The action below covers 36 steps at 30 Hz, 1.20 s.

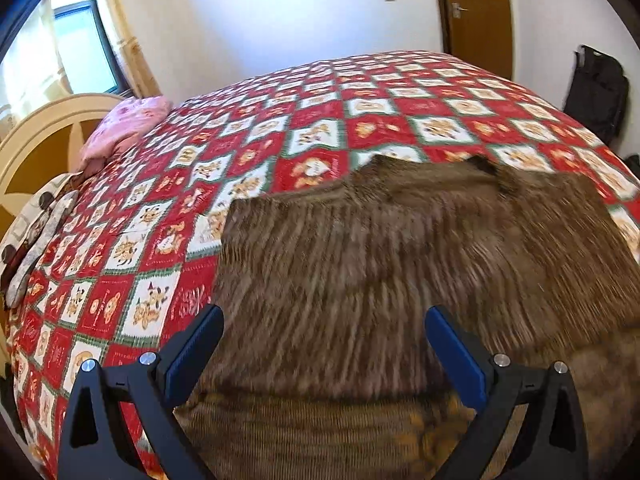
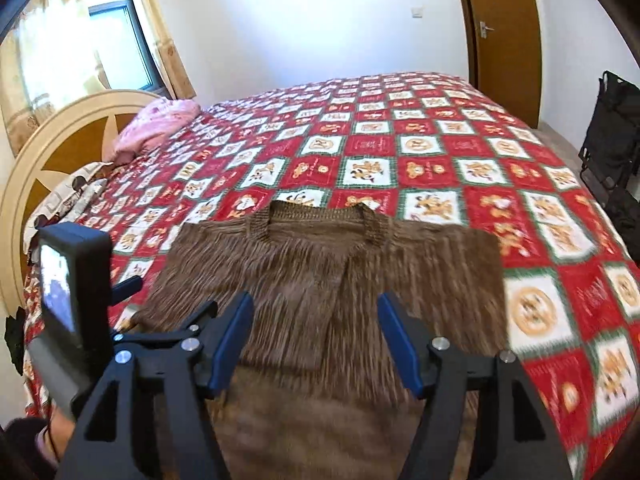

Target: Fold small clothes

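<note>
A brown ribbed knit sweater (image 2: 328,280) lies spread flat on a bed covered by a red, white and green patchwork quilt (image 2: 440,152), and both grippers hang above it, angled down at the fabric. The right gripper (image 2: 316,344) has its blue-padded jaws standing well apart with nothing between them; the sweater's body lies directly below and ahead of it, and the ribbed neckline (image 2: 320,216) sits straight ahead, at the far end of the garment. The sleeves appear folded in across the front, their edges meeting along a slanting line just ahead of the jaws, though blur makes the exact lay of the folds hard to read. The left gripper (image 1: 324,344) is likewise wide open and holds nothing; below it lies the sweater's lower part, with the banded hem (image 1: 320,432) closest to the camera and the ribbed body stretching ahead and to the right of the jaws. In the right wrist view the left gripper's body and its small screen (image 2: 60,280) show just to the left of the right gripper, low over the sweater's left edge. Far ahead and to the left of both grippers, a pink pillow (image 2: 156,124) rests by the rounded cream headboard (image 2: 60,128). A wooden door (image 2: 500,40) stands far ahead to the right.
</note>
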Motion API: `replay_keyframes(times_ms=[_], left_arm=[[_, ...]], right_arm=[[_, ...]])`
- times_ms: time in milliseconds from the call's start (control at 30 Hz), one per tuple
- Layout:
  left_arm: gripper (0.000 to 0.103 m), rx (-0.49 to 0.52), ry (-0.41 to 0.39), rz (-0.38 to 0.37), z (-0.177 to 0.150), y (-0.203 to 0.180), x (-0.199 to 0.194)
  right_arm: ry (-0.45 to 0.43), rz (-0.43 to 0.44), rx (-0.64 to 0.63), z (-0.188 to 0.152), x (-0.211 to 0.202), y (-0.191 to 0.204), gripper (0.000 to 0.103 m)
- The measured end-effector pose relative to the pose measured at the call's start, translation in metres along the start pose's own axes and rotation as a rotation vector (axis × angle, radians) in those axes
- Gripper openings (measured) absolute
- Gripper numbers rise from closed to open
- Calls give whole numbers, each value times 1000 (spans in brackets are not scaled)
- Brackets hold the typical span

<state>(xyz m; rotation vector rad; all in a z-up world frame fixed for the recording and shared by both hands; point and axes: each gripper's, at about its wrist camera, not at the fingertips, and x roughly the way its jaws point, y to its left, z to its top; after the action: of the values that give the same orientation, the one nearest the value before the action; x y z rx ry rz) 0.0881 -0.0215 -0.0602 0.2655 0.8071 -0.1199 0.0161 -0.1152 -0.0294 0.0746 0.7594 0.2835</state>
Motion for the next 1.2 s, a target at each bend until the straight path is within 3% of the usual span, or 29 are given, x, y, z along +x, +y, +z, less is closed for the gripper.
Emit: replay_keyframes(times_ms=[233,500,667,867,1067,1200], left_arm=[[102,2,-18,-108,-51,30,-43],[102,-42,-40,-117,-99,69,-87],[102,-24,-43,-127,-136,79,-113],[102,-36,-21,-208,-170,83,-133],[102,4,-35,-165,-183,81,-146],[102,-3,-44,-168,-185,81,-149]], right_arm=[[-55,-22,8,-40,-70,-22,68],[-101,-120,35,-79,-148,-55,68],[-101,-155,47,-101,-174,-65,68],[-12,-95,-12,-137,-180,-58,68],[123,-73,-222,-168,-167,-33,67],[277,-29,-424,-185,-155,-14,62]])
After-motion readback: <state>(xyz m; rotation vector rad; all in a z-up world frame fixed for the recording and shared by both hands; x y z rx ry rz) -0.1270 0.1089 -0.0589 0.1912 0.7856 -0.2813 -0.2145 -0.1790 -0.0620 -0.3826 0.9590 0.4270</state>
